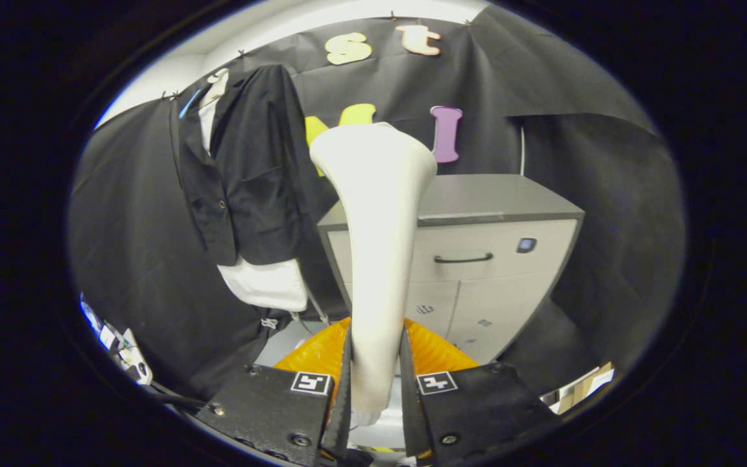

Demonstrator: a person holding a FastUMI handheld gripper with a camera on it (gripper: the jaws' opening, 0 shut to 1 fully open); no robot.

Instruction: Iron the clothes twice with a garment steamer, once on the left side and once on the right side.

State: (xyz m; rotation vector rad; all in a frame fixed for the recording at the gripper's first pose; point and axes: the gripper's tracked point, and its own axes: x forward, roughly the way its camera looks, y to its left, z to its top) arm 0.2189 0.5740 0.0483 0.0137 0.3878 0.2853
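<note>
- The black cloth wall (542, 130) of the booth runs behind everything, draped in loose folds on both sides.
- A grey cabinet (497, 259) stands against that wall, beyond the fingers and a little to their right. It has a flat grey top, a drawer with a dark handle (463, 258), a small dark square fitting (526, 244) near the drawer's upper right corner, and lower doors underneath.
- The clothes (244, 188) hang on the wall to the left of the cabinet: a black jacket over a white garment, whose collar shows at the top and whose hem shows below the jacket's lower edge. A blue hanger tip shows at the jacket's shoulder.
- The garment steamer (377, 246), a pale cream body, rises upright from between the fingers and widens to a flared head at the top. It stands in front of the cabinet's left part and just beside the hanging clothes, apart from them.
- The gripper (377, 383) is clamped on the steamer's narrow handle, a finger pressing on each side of it. Each finger block carries a square black-and-white marker.
- An orange ribbed thing (438, 353) shows just behind the fingers, on both sides of the handle; I cannot tell what it is.
- Some small clutter lies low at the far left, too small to make out.
</note>
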